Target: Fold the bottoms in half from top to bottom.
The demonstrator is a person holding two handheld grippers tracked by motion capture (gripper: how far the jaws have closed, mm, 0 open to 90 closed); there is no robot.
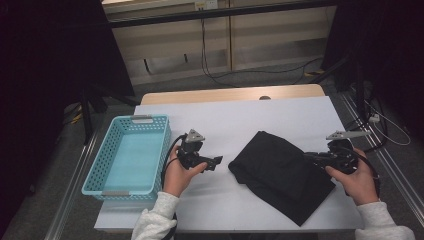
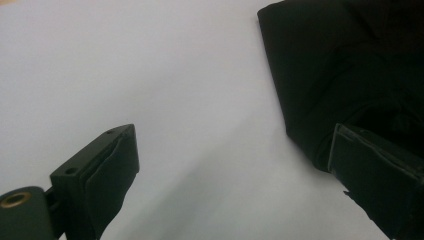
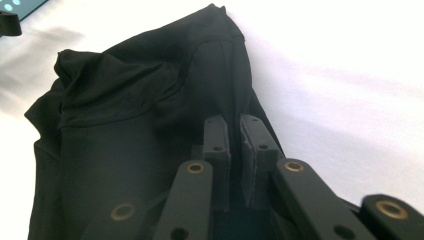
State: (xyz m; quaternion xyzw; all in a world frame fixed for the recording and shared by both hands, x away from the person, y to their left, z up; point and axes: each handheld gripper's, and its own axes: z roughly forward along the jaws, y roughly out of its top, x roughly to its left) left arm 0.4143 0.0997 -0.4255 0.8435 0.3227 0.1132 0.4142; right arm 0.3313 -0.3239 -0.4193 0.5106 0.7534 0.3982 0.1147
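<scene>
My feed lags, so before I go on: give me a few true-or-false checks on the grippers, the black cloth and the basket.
1. The right gripper is shut on the black cloth. True.
2. The left gripper grips the cloth too. False: its jaws stand wide open over the white table cover, with the cloth's edge beside one jaw.
3. The blue basket holds the cloth. False: the basket is empty; the cloth lies on the table to its right.
4. The basket stands on the person's left side. True.
5. The cloth lies spread flat. False: it is folded and rumpled.
</scene>
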